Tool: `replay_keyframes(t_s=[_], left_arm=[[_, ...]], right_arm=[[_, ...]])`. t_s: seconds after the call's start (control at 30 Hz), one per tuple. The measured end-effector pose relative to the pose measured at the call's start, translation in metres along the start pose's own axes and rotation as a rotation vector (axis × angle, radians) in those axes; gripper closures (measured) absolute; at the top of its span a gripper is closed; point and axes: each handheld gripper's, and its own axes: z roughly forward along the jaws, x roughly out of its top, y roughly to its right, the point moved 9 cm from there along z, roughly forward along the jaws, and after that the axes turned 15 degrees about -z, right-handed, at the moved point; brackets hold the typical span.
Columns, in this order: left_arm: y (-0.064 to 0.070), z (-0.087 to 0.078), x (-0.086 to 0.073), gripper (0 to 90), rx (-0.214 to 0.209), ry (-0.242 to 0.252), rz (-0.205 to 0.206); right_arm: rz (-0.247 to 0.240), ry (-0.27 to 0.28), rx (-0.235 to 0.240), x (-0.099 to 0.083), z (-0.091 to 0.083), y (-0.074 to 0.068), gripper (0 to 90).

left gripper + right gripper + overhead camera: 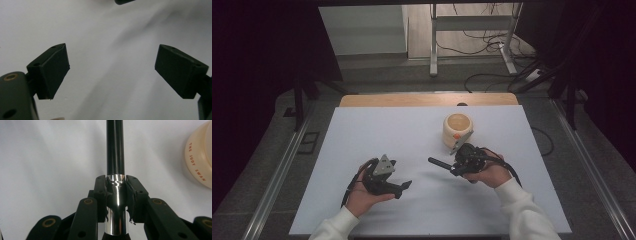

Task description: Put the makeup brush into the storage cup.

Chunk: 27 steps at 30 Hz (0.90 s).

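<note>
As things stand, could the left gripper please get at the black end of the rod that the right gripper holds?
Probably yes. The left gripper is open with nothing between its jaws, and the black rod points toward it across bare table, clamped in the right gripper.

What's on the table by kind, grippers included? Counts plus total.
Grippers: 2, left gripper with jaws wide apart, right gripper clamped on the rod
Black-and-chrome rod: 1
Cream round container: 1
Total: 4
</note>
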Motion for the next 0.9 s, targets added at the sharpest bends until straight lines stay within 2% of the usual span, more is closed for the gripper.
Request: replay_keyframes(t_s=[0.9], left_arm=[[0.0080, 0.0100, 0.0085, 12.8, -0.005, 0.004, 0.032]], right_arm=[[-0.006, -0.006, 0.001, 0.0012, 0.0017, -0.0016, 71.9]])
